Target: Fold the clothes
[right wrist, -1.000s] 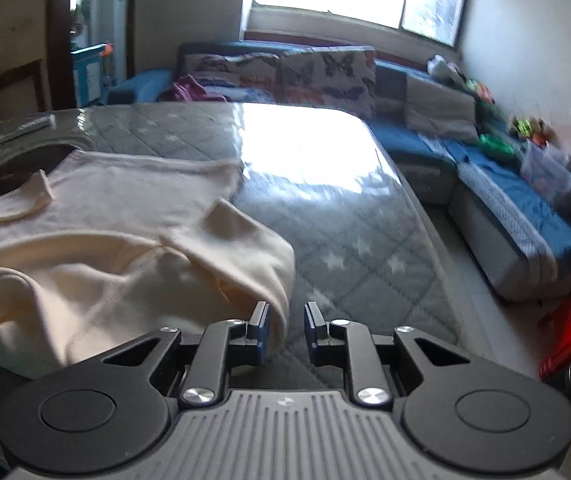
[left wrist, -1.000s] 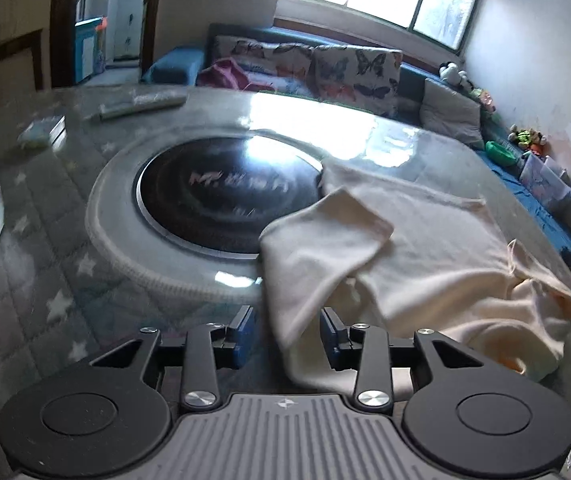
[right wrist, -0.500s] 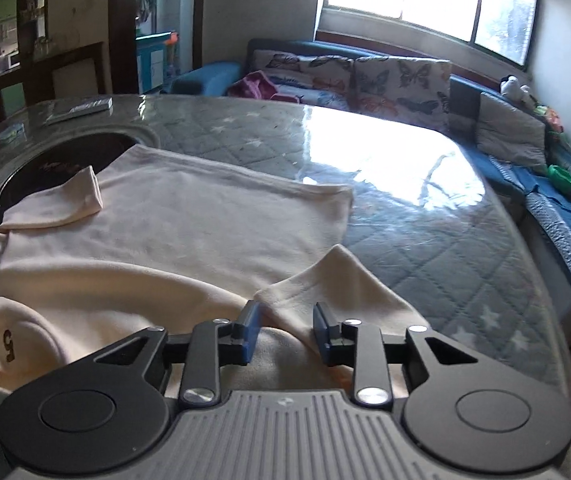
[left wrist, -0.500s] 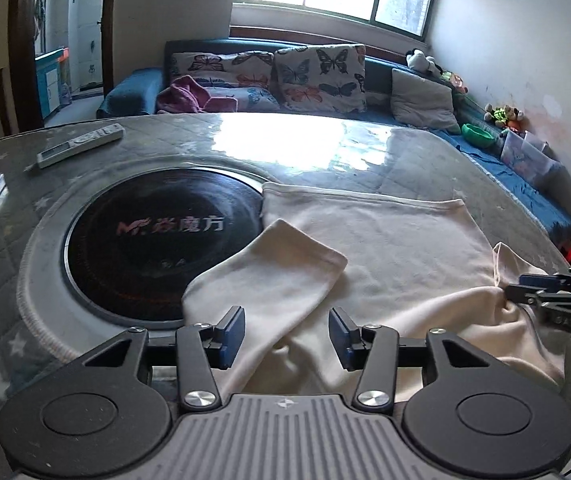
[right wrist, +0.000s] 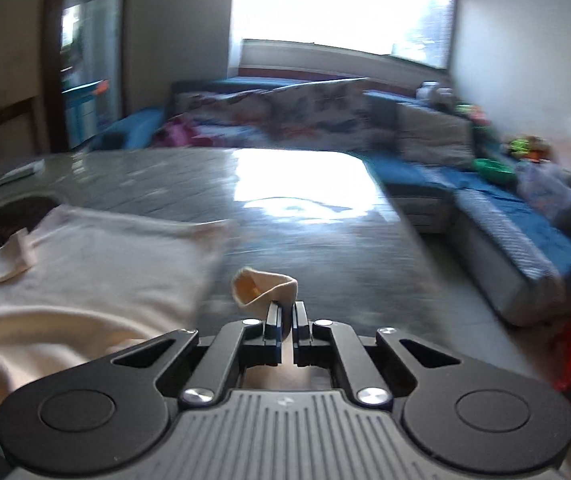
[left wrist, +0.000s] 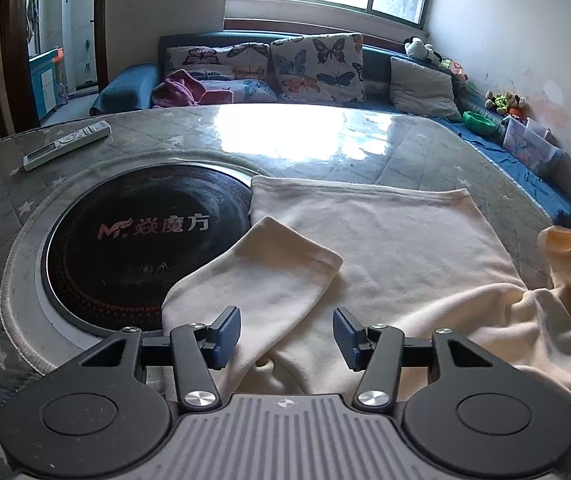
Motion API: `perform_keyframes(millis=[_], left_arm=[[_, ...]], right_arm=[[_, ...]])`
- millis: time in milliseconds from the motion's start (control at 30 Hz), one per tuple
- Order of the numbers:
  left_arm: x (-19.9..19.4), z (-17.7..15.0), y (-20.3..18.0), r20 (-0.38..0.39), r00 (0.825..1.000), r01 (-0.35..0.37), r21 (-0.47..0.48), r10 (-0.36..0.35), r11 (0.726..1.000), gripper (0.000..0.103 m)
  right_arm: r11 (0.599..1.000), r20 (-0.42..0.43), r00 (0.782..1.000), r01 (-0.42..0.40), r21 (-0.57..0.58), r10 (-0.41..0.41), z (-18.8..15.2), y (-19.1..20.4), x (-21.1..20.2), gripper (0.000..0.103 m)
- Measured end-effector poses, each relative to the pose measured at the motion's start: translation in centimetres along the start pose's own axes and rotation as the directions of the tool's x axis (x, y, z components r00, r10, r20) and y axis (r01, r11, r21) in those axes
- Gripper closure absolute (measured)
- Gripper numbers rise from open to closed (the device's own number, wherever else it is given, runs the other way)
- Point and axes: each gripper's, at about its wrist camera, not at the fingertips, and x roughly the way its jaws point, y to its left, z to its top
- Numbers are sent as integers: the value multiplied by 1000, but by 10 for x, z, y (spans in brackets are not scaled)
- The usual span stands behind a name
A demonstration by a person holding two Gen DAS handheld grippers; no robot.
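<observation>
— Looking across the table point(left wrist: 325, 136) first: quilted grey cover under a glossy sheet, round black hob point(left wrist: 141, 240) set into it, remote point(left wrist: 65, 144) lying far off by the back edge.

— Spreading over the middle, the cream top point(left wrist: 385, 248), body lying flat, hem towards the window, one edge overlapping the hob.

— Lying folded across the body, the near sleeve point(left wrist: 269, 276), cuff pointing away.

— Hovering just over that sleeve's shoulder end, left gripper point(left wrist: 287, 334), jaws opening, cloth beneath them but neither pad pressing on it.

— Pinching the other sleeve's cuff point(right wrist: 263, 286), right gripper point(right wrist: 285, 316), clamped tight, cuff standing up above the table off the garment's right side.

— Blurring badly in that view, so hard telling how much cloth is caught.

— Risking a slip there: gripping only the cuff's lip, likely losing it under any sharp tug.

— Also risking dragging the whole body askew, pulling with nothing pinning the left side.

— And possibly rucking the flat sleeve, dropping the left pads carelessly.
</observation>
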Motion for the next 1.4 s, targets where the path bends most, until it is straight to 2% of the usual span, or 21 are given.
perform_keyframes(millis=[200,333,500,700,867,1100,1200,1267,1400], left_arm=[[4,-2,-4,-14,1000,-5,10,5,1000,47],[5,-2,-5,-20,1000,-11,20,12,1000,46],[5,-1,-6,-21,1000,-22,26,22,999,46],[6,3,-10,-15,999,-31,43,32,999,46],[14,12,-20,8,999,-33,98,32,995,47],[46,20,-33,-11,999,-37,179,39,983,49],[57,17,-36,-6,999,-46,204,48,978,50],[59,17,-36,8,999,-38,207,37,978,60],[60,19,-28,19,1000,-24,184,21,983,87]], right_arm=[[981,-36,988,153,117,-150,-21,-65,-13,99],[964,-89,978,200,173,-187,-41,-93,-12,97],[947,-131,963,258,192,-236,-60,-102,-5,90],[972,-75,986,163,168,-152,-47,-80,-4,88],[988,-95,993,81,135,-68,-47,-54,13,85],[991,-117,992,58,117,-44,-47,-37,25,79],[990,-120,992,60,125,-45,-47,-37,26,72],[990,-121,991,63,125,-47,-48,-37,26,71],[990,-124,991,66,123,-51,-47,-38,27,70]])
